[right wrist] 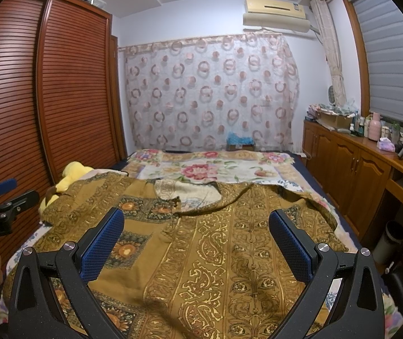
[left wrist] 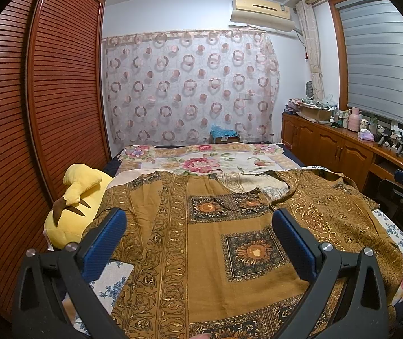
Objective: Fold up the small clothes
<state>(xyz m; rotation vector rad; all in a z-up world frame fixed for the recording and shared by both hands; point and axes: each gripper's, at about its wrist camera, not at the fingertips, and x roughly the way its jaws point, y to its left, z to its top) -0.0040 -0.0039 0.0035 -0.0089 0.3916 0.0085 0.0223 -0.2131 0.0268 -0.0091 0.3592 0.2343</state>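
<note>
I have both the left gripper point(left wrist: 198, 226) and right gripper point(right wrist: 195, 226) above the ochre garment point(left wrist: 215, 248), jaws apart and empty; I'd pinch matching edges, lifting evenly.

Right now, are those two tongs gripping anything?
Left tongs: open, holding nothing, above the brown garment.
Right tongs: open, holding nothing.

Bedroom: slatted wooden wardrobe point(left wrist: 60, 84) on the left, circle-patterned curtain point(left wrist: 190, 84) across the far wall, air conditioner point(left wrist: 260, 11) above, wooden cabinets point(left wrist: 328, 144) beneath a blinded window point(left wrist: 385, 70).
</note>
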